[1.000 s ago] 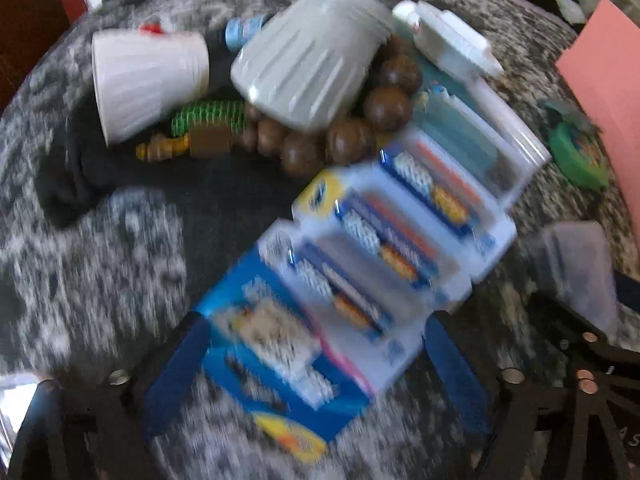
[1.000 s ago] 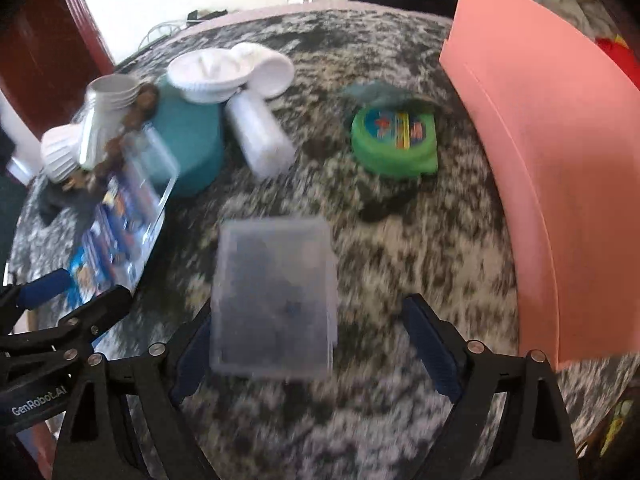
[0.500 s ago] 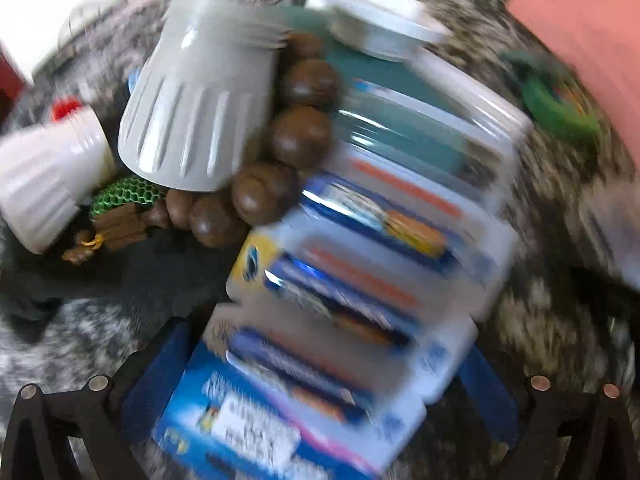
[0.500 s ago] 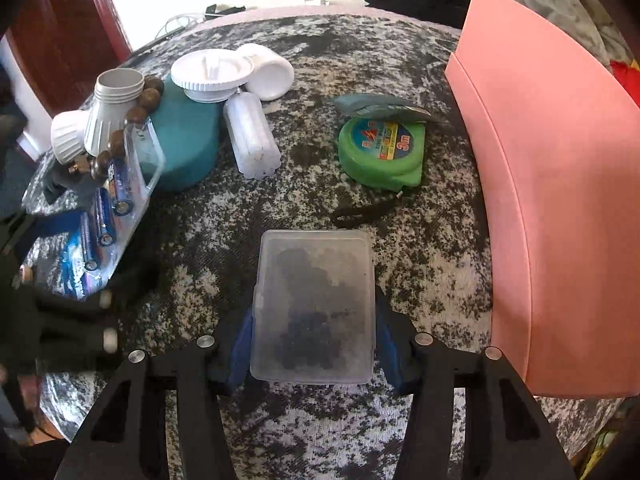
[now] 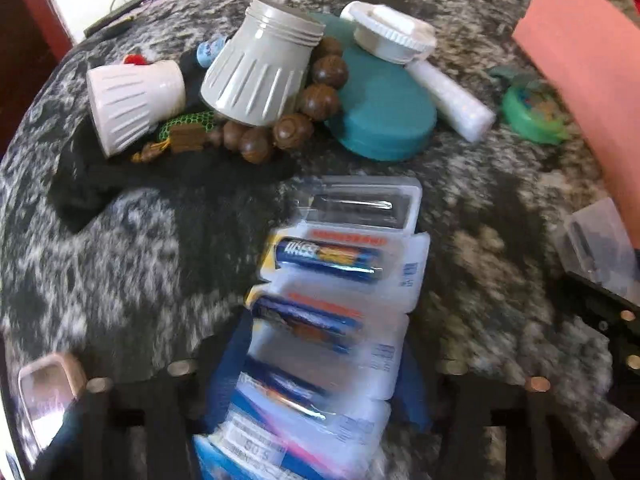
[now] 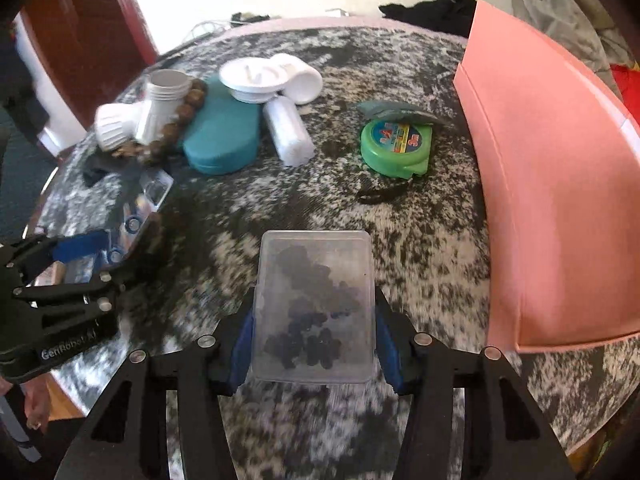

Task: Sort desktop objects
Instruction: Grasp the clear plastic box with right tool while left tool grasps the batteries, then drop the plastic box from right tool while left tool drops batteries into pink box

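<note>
Blue pads of the left claw (image 5: 320,384) are closing on the battery blister pack (image 5: 340,300), which is already between them; the right claw (image 6: 314,344) is clamping the clear plastic box (image 6: 316,308) above the bench (image 6: 420,240). The long, floppy pack risks sagging or slipping, since only its near end is pinched. The right view alone is showing the pink folder (image 6: 560,200) and green tape measure (image 6: 394,146) sharply.

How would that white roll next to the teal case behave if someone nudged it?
The white roll is a cylinder lying on its side on the table, so a sideways nudge would probably set it rolling. It looks like thin plastic film, so likely light and a bit squashy. One end sits by the white lid, which might stop it.
</note>
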